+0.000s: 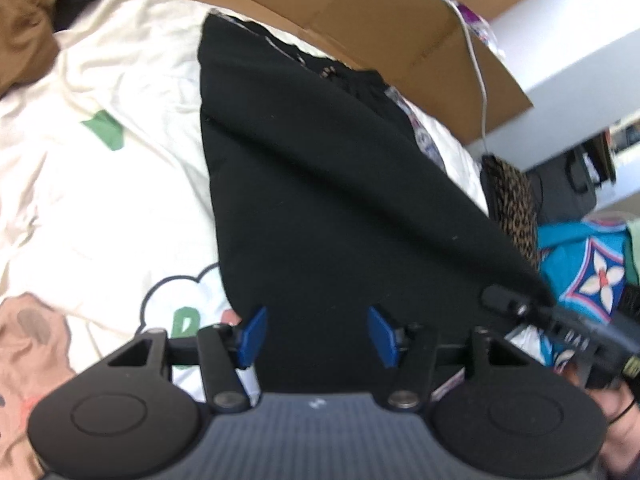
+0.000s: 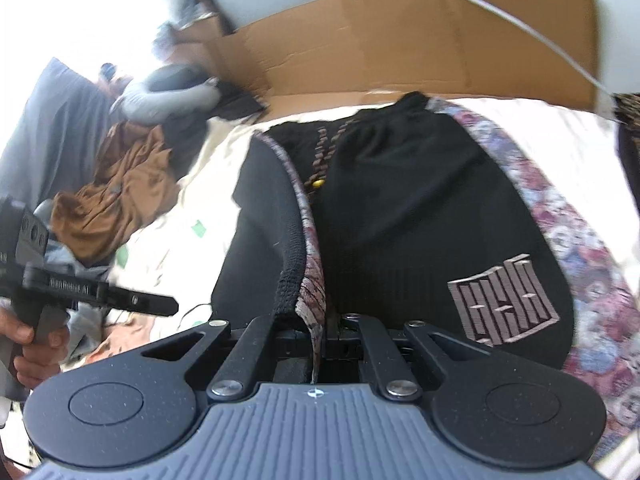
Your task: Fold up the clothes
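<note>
The left gripper (image 1: 318, 336) hovers with its blue pads spread, empty, over the black garment (image 1: 320, 200) spread across the cream printed bedsheet (image 1: 100, 184). To the right, the right gripper (image 2: 318, 334) pinches the garment's floral-lined hem (image 2: 308, 280), lifting that edge, probably to carry it over as a fold.

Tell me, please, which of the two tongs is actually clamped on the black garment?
The right tongs: shut on the black garment at its patterned edge. The left tongs hover open over the cloth, blue pads apart.
</note>
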